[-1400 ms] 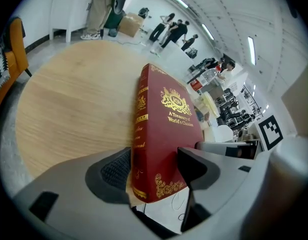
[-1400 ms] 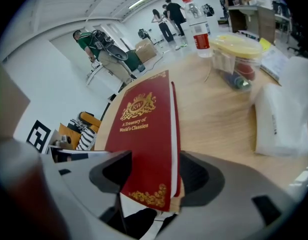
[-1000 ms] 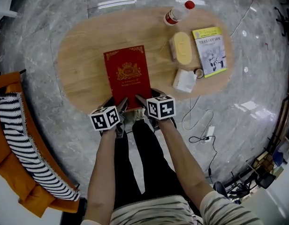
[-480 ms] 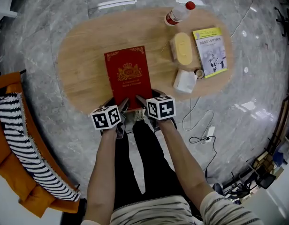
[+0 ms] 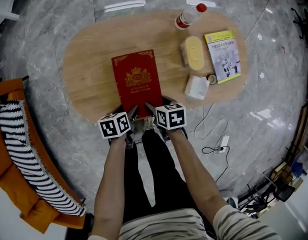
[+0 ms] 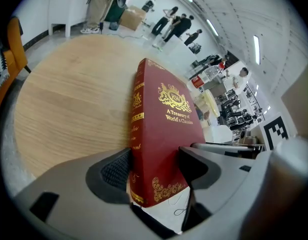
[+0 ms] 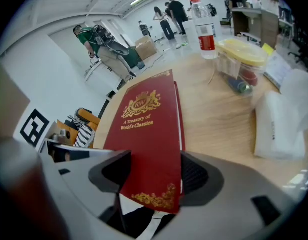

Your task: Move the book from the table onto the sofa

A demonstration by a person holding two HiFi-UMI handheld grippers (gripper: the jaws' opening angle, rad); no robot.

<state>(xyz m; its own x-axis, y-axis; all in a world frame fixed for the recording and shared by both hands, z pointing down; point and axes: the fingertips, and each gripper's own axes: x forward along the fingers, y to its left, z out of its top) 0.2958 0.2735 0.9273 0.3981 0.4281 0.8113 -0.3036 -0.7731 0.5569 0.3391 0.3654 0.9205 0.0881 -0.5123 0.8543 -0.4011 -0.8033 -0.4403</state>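
**Book gripped at its near end by both tongs**

Book [image 5: 136, 81], red with a gold crest and gilt corners, lies flat on the oval wooden tabletop [image 5: 89, 69]. Its near end juts past the edge closest to the person. The left tongs [image 6: 154, 156] stand wide around the near left corner by the spine, one jaw under the book and one on the cover, both against it. The right tongs [image 7: 155, 159] hold the near right corner the same way, their jaws just as wide and filled by the book's thickness. Both point steeply down at that end, side by side.

Farther along the tabletop, well apart from the book, lie a box with a yellow lid [image 5: 194, 51], a white packet [image 5: 196, 86], a yellow-green booklet [image 5: 223, 54] and a bottle with a red cap [image 5: 189, 15]. The orange sofa [image 5: 19, 191], draped with a striped throw [image 5: 29, 154], stands on the marble floor [image 5: 274, 114] to the person's left.
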